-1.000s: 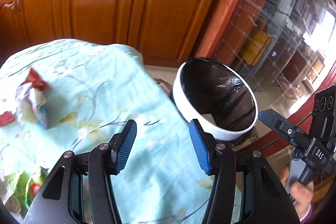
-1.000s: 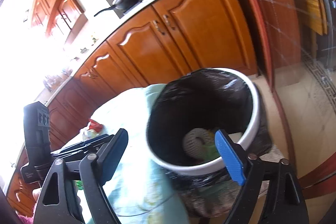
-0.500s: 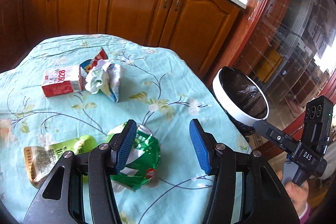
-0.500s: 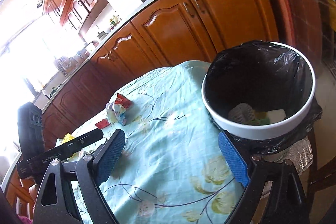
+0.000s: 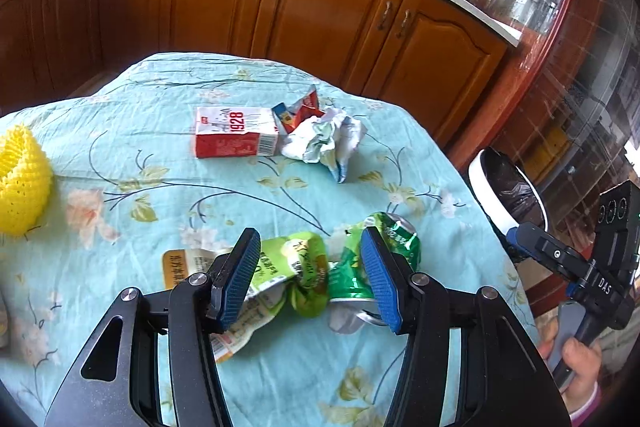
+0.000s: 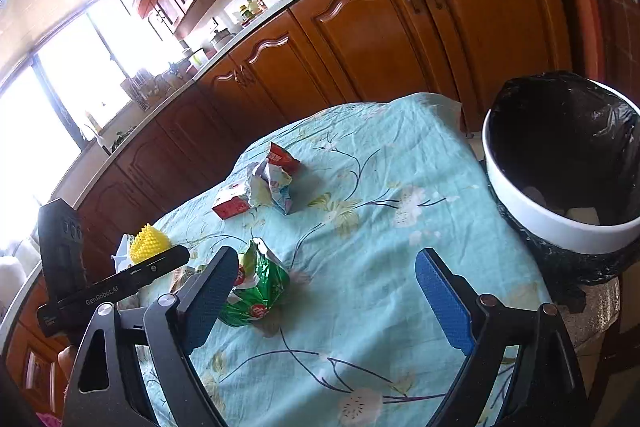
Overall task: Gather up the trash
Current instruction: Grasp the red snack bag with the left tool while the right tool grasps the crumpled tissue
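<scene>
My left gripper (image 5: 308,277) is open, its blue pads on either side of a green crumpled wrapper (image 5: 296,267) and a crushed green can (image 5: 352,275) on the floral tablecloth (image 5: 160,163). A red-and-white carton (image 5: 236,137) and crumpled white paper (image 5: 324,141) lie farther back. A yellow spiky foam net (image 5: 20,183) sits at the left. My right gripper (image 6: 324,299) is open and empty above the cloth, the green can (image 6: 256,291) by its left finger. The white bin with a black liner (image 6: 560,163) stands off the table's right edge.
Wooden kitchen cabinets (image 5: 320,19) run behind the table, with a wok and a pot on the counter. The bin holds some white trash (image 6: 580,215). The other handheld gripper shows at the right in the left wrist view (image 5: 580,267).
My left gripper has swung from the bin back over the table and come down around the green wrapper and can. My right gripper has pulled back from the bin over the cloth.
</scene>
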A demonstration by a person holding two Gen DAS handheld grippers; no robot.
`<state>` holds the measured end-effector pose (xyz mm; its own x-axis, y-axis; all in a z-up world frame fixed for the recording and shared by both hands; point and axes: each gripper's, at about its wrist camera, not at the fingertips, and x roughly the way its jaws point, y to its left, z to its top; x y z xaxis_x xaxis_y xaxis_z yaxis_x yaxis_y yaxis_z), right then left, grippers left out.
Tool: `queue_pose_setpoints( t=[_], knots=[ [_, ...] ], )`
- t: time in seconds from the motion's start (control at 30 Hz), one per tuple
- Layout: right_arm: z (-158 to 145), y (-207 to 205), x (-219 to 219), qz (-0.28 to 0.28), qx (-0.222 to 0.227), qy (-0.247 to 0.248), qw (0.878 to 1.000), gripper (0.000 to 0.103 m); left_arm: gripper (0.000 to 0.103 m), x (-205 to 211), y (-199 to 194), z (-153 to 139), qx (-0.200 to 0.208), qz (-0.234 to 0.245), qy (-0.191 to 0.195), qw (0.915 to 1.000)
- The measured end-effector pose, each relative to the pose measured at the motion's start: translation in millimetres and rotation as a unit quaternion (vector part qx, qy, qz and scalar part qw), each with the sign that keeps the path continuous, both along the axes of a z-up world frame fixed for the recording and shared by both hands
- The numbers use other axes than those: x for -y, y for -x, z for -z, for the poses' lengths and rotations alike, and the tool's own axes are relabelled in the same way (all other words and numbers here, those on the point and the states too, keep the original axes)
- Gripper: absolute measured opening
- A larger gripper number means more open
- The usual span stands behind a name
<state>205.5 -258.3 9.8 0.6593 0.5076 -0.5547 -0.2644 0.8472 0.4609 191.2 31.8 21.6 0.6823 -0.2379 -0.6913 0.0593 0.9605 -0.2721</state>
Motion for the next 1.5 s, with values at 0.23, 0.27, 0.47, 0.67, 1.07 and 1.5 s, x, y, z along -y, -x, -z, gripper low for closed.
queue_pose_setpoints(
  t=[0.23,0.27,0.47,0.67,1.07,1.5],
  knots=[
    [-2.6,-13.1,-23.9,-0.022,-0.006,-0.002,1.0,0.091,0.053,-24.6,-12.3,-1.1,-0.002,-0.014,-0.02,0.9997],
    [-3.4,-16.3,-27.5,-0.026,-0.006,-0.002,1.0,0.091,0.053,-26.9,-15.9,-1.3,-0.004,-0.014,-0.024,0.9996],
    [-9.0,-45.4,-50.5,-0.052,-0.009,-0.001,0.999,0.091,0.054,-39.1,-36.5,-4.8,-0.007,-0.013,-0.034,0.9993],
    [-3.4,-90.3,-76.8,-0.075,-0.032,-0.003,0.997,0.085,0.055,-42.3,-58.9,-6.5,-0.01,-0.005,-0.036,0.9993],
    [36.2,-157.2,-119.0,-0.112,-0.093,0.017,0.989,0.011,0.055,-23.7,-112.8,-3.1,-0.022,0.024,-0.061,0.9976],
    [1.1,-99.1,-32.7,-0.051,-0.033,-0.015,0.998,0.008,0.055,44.2,-191.7,16.3,-0.052,0.083,-0.136,0.9858]
  ],
)
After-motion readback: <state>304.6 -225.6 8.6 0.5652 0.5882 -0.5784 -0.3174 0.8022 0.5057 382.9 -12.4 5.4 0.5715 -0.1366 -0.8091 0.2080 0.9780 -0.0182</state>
